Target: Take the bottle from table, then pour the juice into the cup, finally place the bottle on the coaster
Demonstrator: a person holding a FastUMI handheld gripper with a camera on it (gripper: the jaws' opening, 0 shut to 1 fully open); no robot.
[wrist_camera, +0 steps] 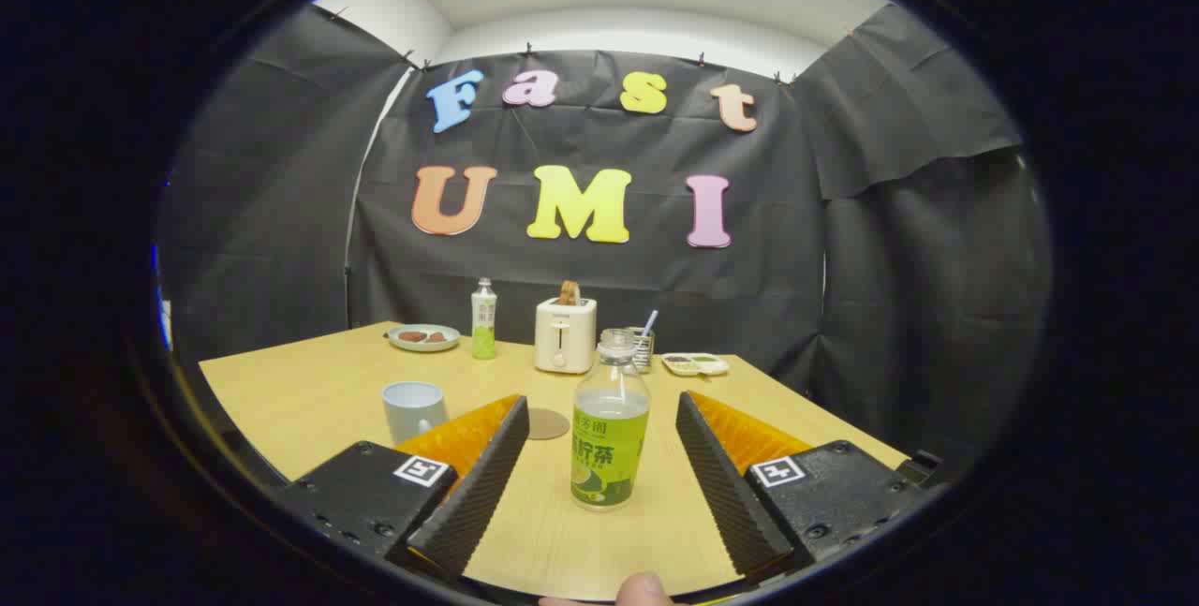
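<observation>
Between the spread jaws of the gripper [599,456], untouched, the bottle [610,419] stands uncapped on the table [309,391], probably light, smooth and squeezable, so hold gently at its labelled middle, kept upright.

Hand-held gripper [599,456] level, ridged fingers [478,484] spread wide apart, gripping nothing, a fingertip [643,588] beneath them

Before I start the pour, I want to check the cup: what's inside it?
Not visible: the cup stands upright beyond the tool's fingers, its wall hiding the inside. The tool is open around the uncapped bottle.
</observation>
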